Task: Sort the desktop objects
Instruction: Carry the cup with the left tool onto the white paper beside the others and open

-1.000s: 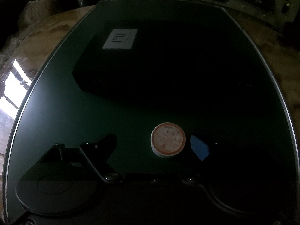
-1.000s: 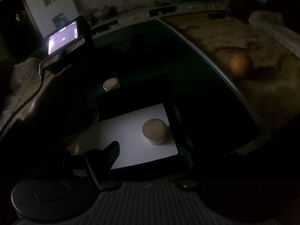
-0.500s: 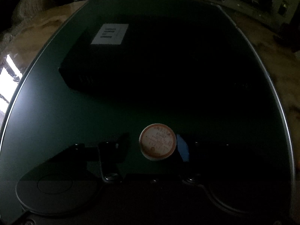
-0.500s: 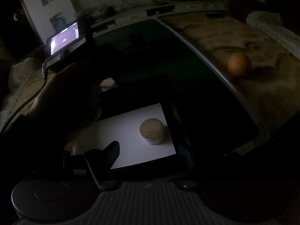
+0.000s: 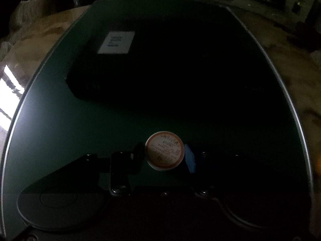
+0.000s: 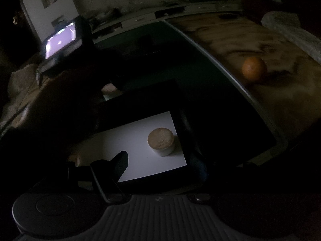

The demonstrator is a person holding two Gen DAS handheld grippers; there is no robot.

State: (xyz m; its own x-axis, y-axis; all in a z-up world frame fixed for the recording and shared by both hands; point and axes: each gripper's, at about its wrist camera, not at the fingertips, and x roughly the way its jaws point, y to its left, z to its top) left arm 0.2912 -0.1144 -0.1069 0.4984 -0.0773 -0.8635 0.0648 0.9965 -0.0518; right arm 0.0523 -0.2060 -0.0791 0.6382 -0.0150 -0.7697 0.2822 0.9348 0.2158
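Note:
In the left wrist view a small round jar (image 5: 164,150) with an orange-printed lid stands on the dark green mat (image 5: 60,124). My left gripper (image 5: 164,154) is shut on it, with the dark finger on its left and the blue pad (image 5: 189,158) on its right. The right wrist view shows the same jar (image 6: 109,89) under that gripper and a hand. My right gripper (image 6: 162,163) hangs open over a black box with a white floor (image 6: 136,140), where a wooden-lidded jar (image 6: 160,141) stands untouched. Only its left finger (image 6: 120,160) shows; the right one is lost in the dark.
A black box (image 5: 140,70) with a white label (image 5: 116,42) lies on the mat beyond the left gripper. An orange (image 6: 253,68) rests on the marbled tabletop (image 6: 280,92) to the right of the mat. A lit phone screen (image 6: 60,38) rides on the left gripper.
The left gripper's fingers have come together from wide apart onto the small jar. The right gripper holds the same opening over the box.

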